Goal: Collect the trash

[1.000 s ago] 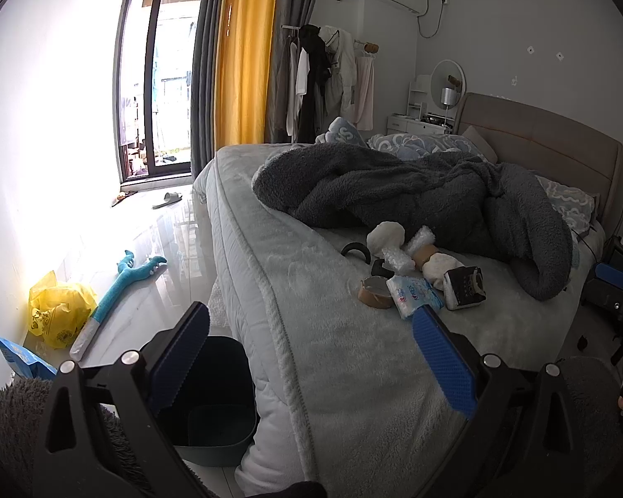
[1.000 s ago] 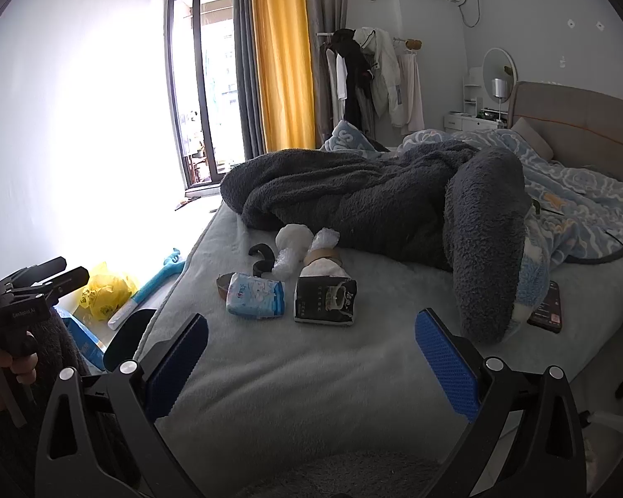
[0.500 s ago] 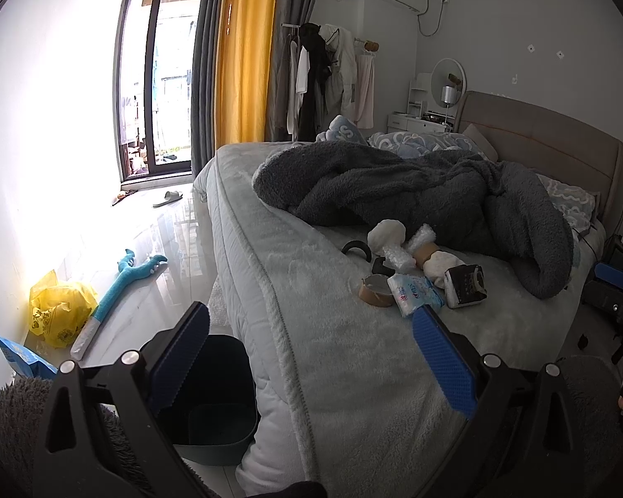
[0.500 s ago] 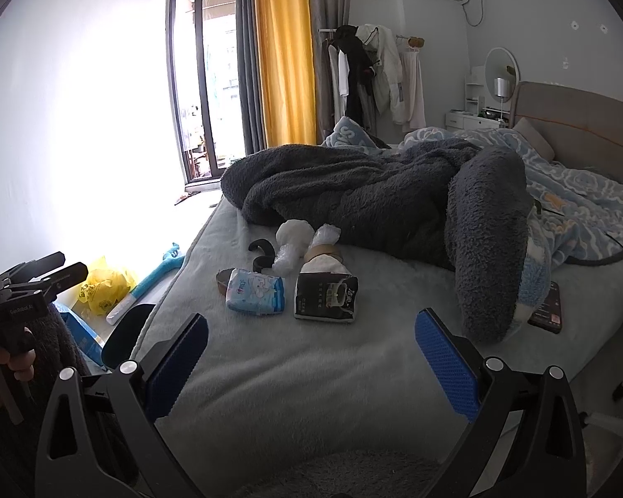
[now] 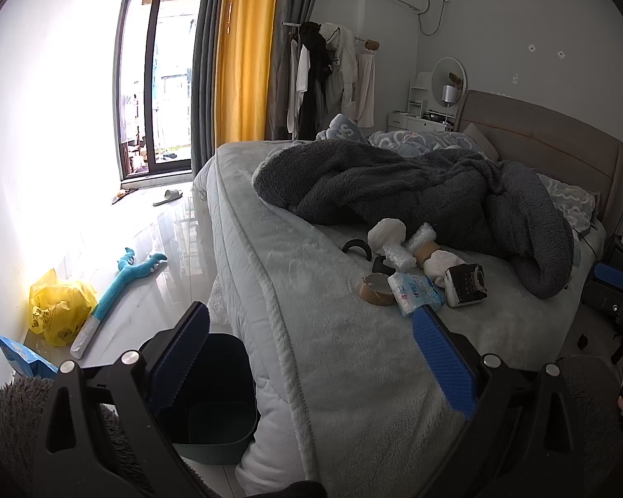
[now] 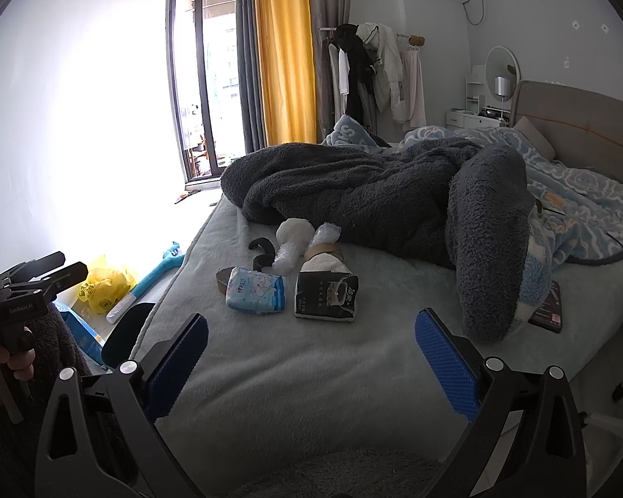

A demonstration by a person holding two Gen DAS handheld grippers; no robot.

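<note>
Right gripper (image 6: 311, 357) is easing slightly toward the trash pile (image 6: 288, 274) on the bed; left view is barely shifting.

A small heap of trash lies on the light grey bed cover, just before the dark fleece blanket. Nearest are a blue-white tissue pack (image 6: 255, 295) lying flat and, right of it, a black printed packet (image 6: 326, 296). Left of the tissue pack, touching it, lies a brown tape roll core (image 5: 376, 289). Farther back are a white crumpled wad (image 6: 295, 230), a bubble-wrap piece (image 6: 327, 233) and a black curved piece (image 6: 263, 245). The dark bin (image 5: 212, 390) stands open on the floor, near left of the bed.
</note>
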